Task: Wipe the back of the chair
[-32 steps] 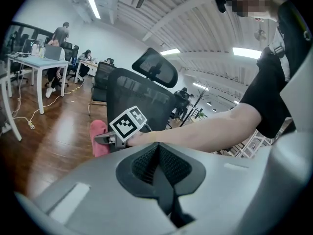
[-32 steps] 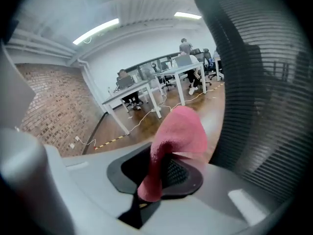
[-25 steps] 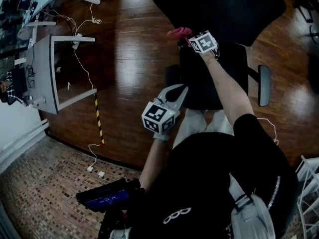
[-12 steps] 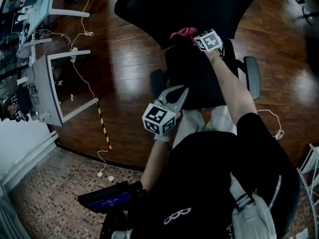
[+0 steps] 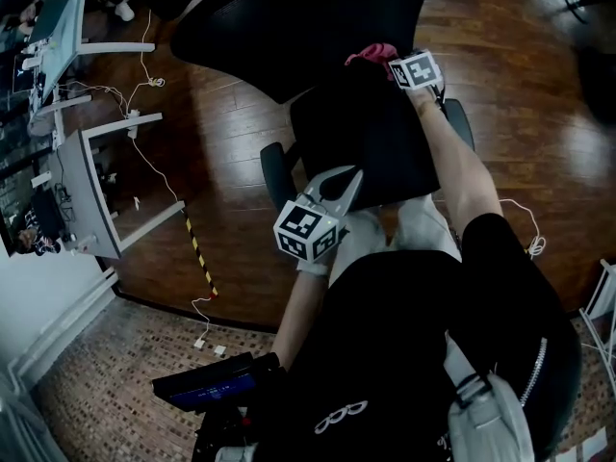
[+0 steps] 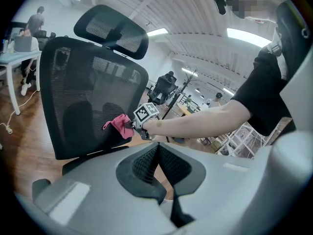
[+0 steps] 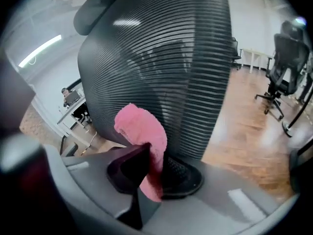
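1. Floor was dark, shiny wood planks (image 5: 241, 162), changing to a speckled brick-pattern strip (image 5: 106, 373) at the near edge.
2. White desk frames (image 5: 91, 186) stood on the left, with thin white cables (image 5: 157, 165) trailing past some yellow-black striped tape (image 5: 199, 253).
3. Long strip lights (image 6: 156, 32) ran along a pale ceiling.
4. A spare black office chair (image 7: 283, 62) sat further off, near a white table (image 7: 254, 53).

I wear a black short-sleeved top (image 5: 414, 345) with a white looped emblem (image 5: 342, 417) on it, pale trousers (image 5: 409, 231) and a grey padded strap (image 5: 486, 417). My left gripper (image 5: 348, 179) and right gripper (image 5: 393, 64) are grey moulded plastic with dark ribbed pads, each bearing a white cube (image 5: 308, 231) of black square markers.
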